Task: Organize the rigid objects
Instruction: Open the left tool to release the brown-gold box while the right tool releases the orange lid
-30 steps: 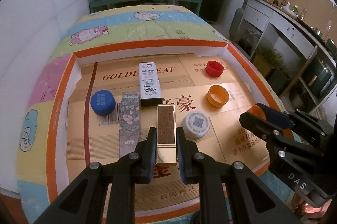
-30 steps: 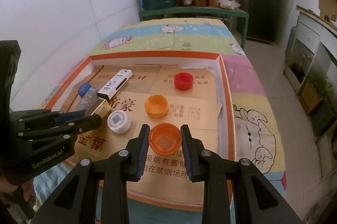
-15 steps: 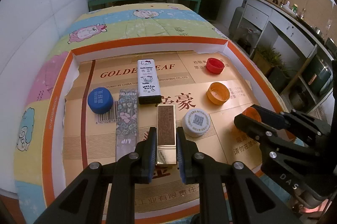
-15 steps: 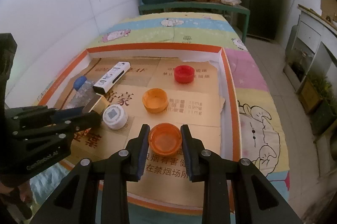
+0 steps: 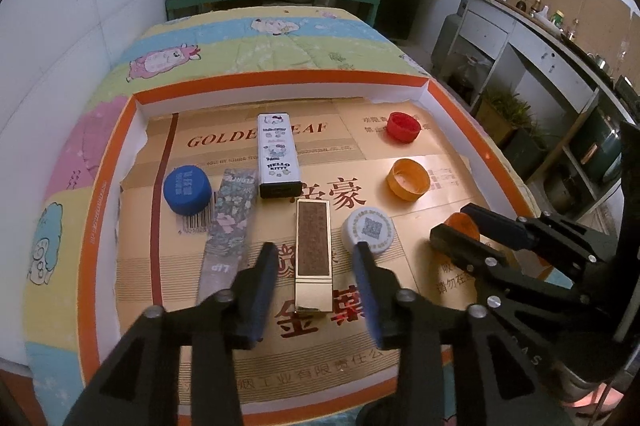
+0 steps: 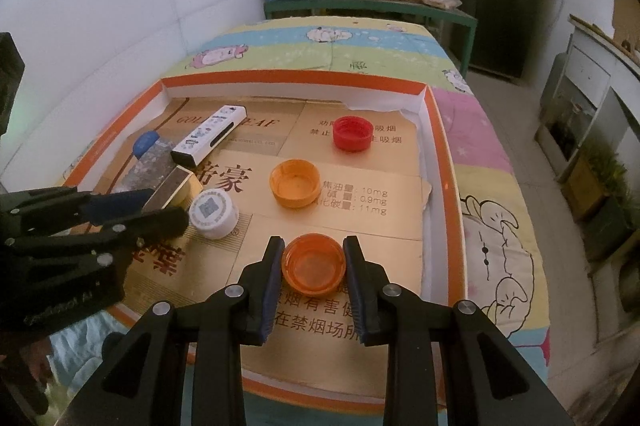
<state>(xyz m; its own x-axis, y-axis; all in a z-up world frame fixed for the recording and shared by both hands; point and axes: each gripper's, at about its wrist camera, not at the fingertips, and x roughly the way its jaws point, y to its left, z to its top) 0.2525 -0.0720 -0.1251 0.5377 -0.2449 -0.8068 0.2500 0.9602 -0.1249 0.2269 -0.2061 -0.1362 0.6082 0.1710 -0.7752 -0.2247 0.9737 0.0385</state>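
L tongs (image 5: 316, 266): fingers spread wide, gap both sides of gold box (image 5: 313, 254), no contact; pads (image 5: 262, 280) blue, pointing fwd, low over it. R tongs (image 6: 313, 266): fingers nearly closed round orange cap (image 6: 313, 264), pads at or near its rim; sits right of gold box, angled inward.
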